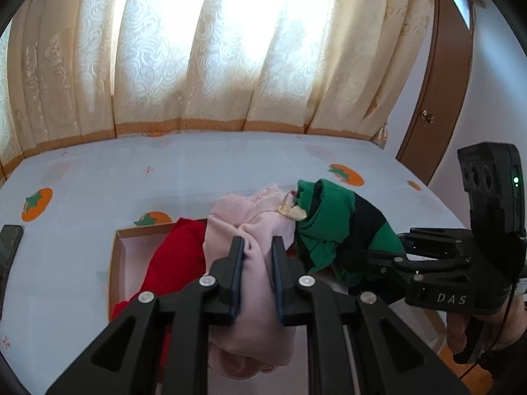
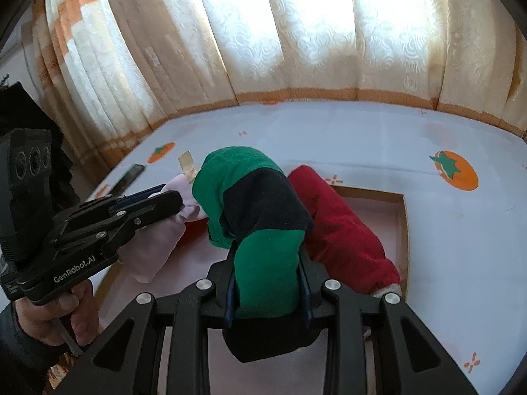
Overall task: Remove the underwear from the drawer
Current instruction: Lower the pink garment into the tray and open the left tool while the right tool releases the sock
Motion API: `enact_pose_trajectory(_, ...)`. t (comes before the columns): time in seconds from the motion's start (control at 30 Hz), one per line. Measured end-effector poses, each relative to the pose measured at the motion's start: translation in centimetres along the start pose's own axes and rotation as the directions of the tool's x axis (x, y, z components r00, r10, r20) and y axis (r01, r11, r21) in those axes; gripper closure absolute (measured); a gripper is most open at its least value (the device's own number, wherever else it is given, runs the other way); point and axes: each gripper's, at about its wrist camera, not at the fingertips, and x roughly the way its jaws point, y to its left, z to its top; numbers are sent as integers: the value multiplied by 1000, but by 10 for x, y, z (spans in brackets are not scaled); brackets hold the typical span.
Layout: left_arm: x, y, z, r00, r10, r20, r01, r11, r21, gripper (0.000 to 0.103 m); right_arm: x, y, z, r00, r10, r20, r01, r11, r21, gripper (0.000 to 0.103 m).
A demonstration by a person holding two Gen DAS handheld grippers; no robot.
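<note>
Underwear in both grips: a pink pair [image 1: 250, 230] pinched in the left gripper [image 1: 258, 247], a green and black pair [image 2: 260, 204] squeezed in the right gripper [image 2: 268, 263]. Both lifted above the drawer [image 1: 120, 247], side by side, nearly touching. Below and behind the right gripper, a red pair [image 2: 339, 227] lying in the drawer.

Best to keep both grips tight and lift straight up. Then move away from each other, so the cloth does not tangle. Good to watch the loose ends hanging under the fingers.

Hard to see the drawer floor under the cloth. Near drawer edge cut off. Cannot tell if more underwear sits beneath the red pair.
</note>
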Motion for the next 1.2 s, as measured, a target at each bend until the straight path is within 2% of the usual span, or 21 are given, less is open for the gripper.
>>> enact_pose_trajectory(0.1, 15, 3, -5, 998, -8, -59, 7, 1000, -16, 89, 13, -2, 0, 999, -27, -35, 27, 1000, -9, 71)
enact_pose_trajectory(0.17, 24, 1, -8, 995, 12, -104, -12, 1000, -4, 88, 23, -3, -2, 997, -40, -65, 40, 999, -16, 71)
enact_pose_trajectory(0.33, 33, 6, -7, 990, 8, -139, -13, 999, -37, 85, 33, -4, -3, 995, -62, -83, 61, 998, -23, 70)
enact_pose_trajectory(0.37, 35, 7, -7, 988, 6, -152, -12, 999, -41, 81, 34, -4, -2, 994, -69, -86, 67, 997, -27, 70)
enact_pose_trajectory(0.43, 36, 8, -7, 987, 10, -159, -18, 998, -52, 80, 38, -2, -1, 991, -88, -101, 84, 995, -46, 70)
enact_pose_trajectory(0.53, 33, 8, -9, 989, 6, -148, -14, 998, -54, 75, 39, -1, 0, 990, -97, -107, 91, 994, -57, 68)
enact_pose_trajectory(0.6, 32, 8, -8, 991, 8, -133, -15, 999, -50, 57, 38, -1, -1, 990, -96, -107, 90, 994, -56, 65)
enact_pose_trajectory(0.63, 29, 8, -7, 992, 8, -122, -13, 999, -46, 54, 37, -1, -1, 990, -92, -105, 86, 995, -58, 60)
enact_pose_trajectory(0.77, 18, 6, -6, 997, 1, -80, -5, 999, -45, 41, 31, 3, -3, 989, -111, -95, 104, 992, -74, 51)
enact_pose_trajectory(0.83, 10, 5, -6, 998, -4, -58, 1, 999, -47, 39, 23, 4, -5, 989, -124, -76, 118, 990, -74, 45)
enact_pose_trajectory(0.93, -1, 4, -8, 999, -11, -34, 9, 999, -53, 37, 12, 4, -7, 990, -133, -49, 130, 989, -65, 41)
enact_pose_trajectory(1.07, -20, 2, -15, 1000, -20, -7, 20, 999, -38, 35, -9, 5, -14, 990, -136, -26, 134, 989, -69, 39)
enact_pose_trajectory(1.2, -38, -4, -24, 999, -33, 16, 34, 999, -18, 34, -40, 10, -25, 995, -104, 1, 104, 992, -77, 39)
